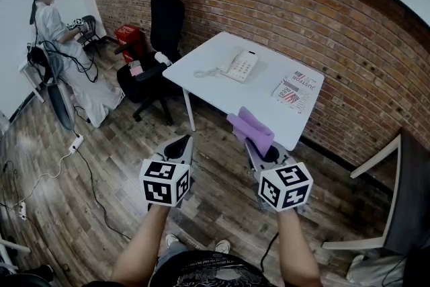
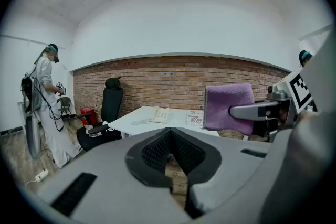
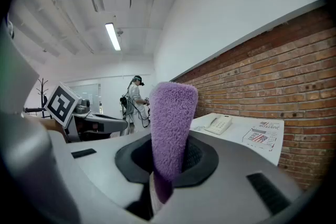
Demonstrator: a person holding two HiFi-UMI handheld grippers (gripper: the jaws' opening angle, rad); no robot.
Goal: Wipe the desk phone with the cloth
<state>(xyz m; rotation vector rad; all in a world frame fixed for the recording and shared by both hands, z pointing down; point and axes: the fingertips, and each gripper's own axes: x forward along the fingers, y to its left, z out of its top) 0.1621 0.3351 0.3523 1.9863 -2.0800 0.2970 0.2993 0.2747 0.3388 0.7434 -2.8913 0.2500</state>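
Purple cloth (image 1: pixel 251 130) in right gripper (image 1: pixel 258 148), desk phone (image 1: pixel 240 65) well apart

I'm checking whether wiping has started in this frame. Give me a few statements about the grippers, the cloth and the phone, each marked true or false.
1. The right gripper is shut on the purple cloth. True.
2. The cloth is pressed against the phone. False: the cloth is held in the air short of the table, apart from the phone.
3. The left gripper has its jaws together with nothing between them. True.
4. The phone sits on the black chair. False: it sits on the white table, with the chair standing beyond the table's far-left end.
5. A printed sheet lies on the table to the right of the phone in the head view. True.
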